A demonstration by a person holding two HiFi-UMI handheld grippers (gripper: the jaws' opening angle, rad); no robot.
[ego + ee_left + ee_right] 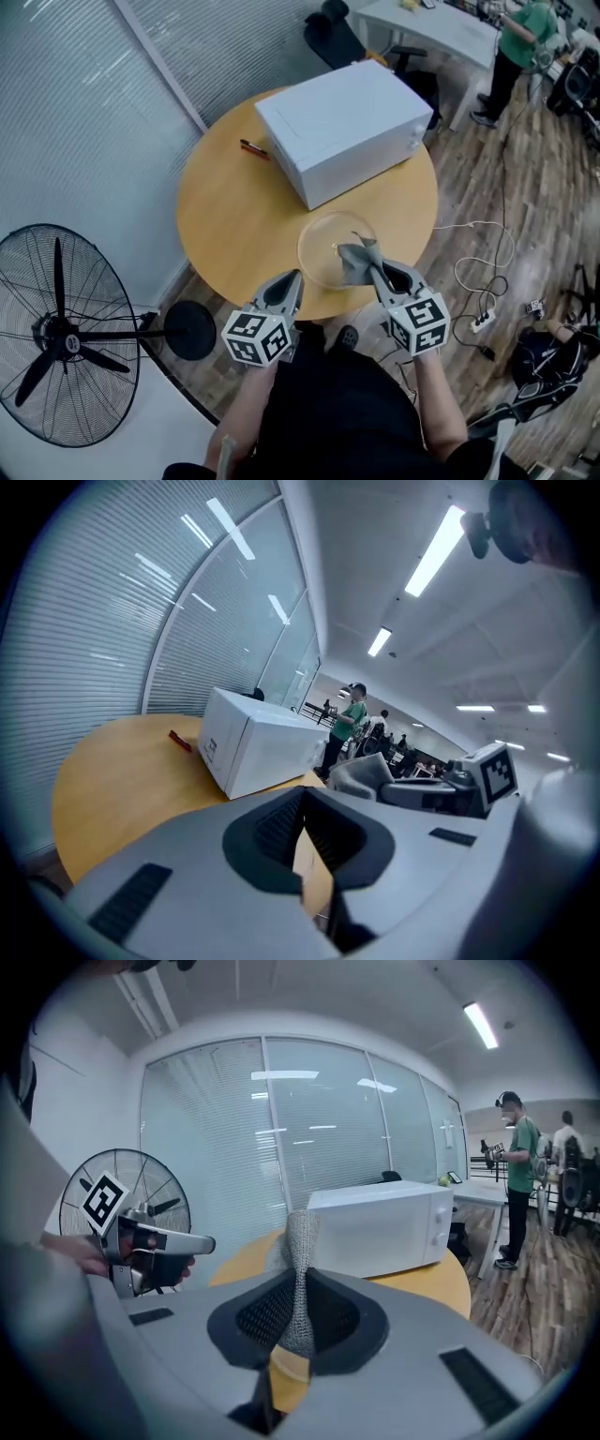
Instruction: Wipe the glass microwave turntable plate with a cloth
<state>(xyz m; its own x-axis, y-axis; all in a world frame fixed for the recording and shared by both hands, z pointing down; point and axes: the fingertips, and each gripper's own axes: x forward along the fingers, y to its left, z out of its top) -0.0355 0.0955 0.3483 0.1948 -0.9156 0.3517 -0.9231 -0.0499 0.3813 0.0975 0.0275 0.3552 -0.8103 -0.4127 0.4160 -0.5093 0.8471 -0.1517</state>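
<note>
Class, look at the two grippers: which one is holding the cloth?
The right gripper: the grey cloth is pinched in its jaws, while the left gripper is shut on nothing.

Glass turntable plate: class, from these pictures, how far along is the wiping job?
Done: the glass plate lies out on the table beside the microwave, and the right gripper is shut on the grey cloth. In hand: the grey cloth is held over the plate's near edge. Left: the wiping itself; no frame shows whether any has been done. The left gripper is shut and empty.

Bright, even lighting; fisheye-warped edges
</note>
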